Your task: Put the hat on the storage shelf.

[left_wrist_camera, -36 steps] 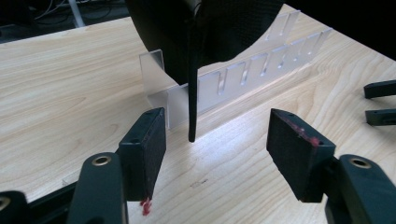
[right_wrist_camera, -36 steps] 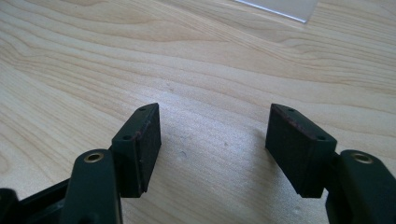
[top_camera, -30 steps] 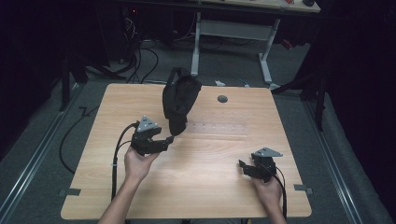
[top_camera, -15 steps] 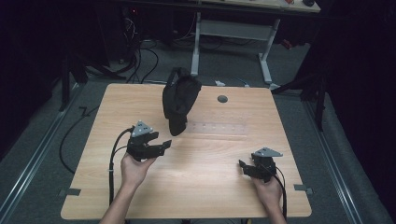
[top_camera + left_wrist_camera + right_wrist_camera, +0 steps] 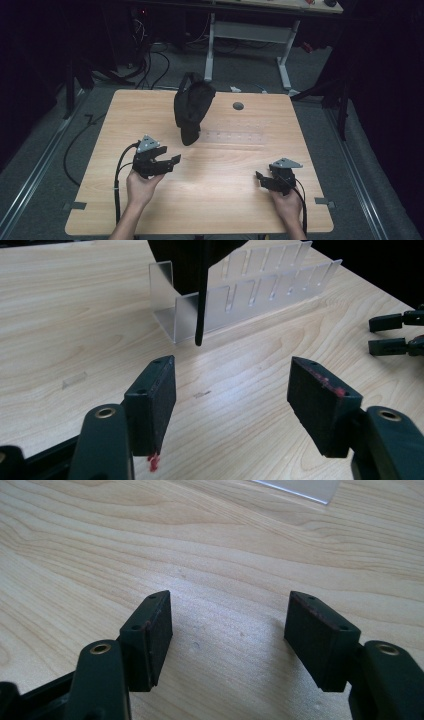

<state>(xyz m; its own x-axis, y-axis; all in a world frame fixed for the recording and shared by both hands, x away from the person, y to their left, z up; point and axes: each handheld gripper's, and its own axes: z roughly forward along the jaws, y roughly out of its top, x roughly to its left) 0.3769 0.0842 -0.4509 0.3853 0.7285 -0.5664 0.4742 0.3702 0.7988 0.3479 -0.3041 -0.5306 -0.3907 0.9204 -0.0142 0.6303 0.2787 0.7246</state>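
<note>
A black fabric item stands upright on the left end of a clear slotted rack at the table's middle; whether it is a bag or a cap I cannot tell. In the left gripper view the clear rack lies ahead, and a thin black strap hangs from the fabric item in front of it. My left gripper is open and empty, a short way before the item's lower end. My right gripper rests open near the front right, over bare wood.
The wooden table has a grey round plug near its far edge. Tape marks sit at the front left and front right. Cables and desk legs stand on the floor beyond. The right gripper shows at the left gripper view's right edge.
My left gripper has drawn back a little from the black item's lower end, toward the near edge. The right gripper has stayed put.
</note>
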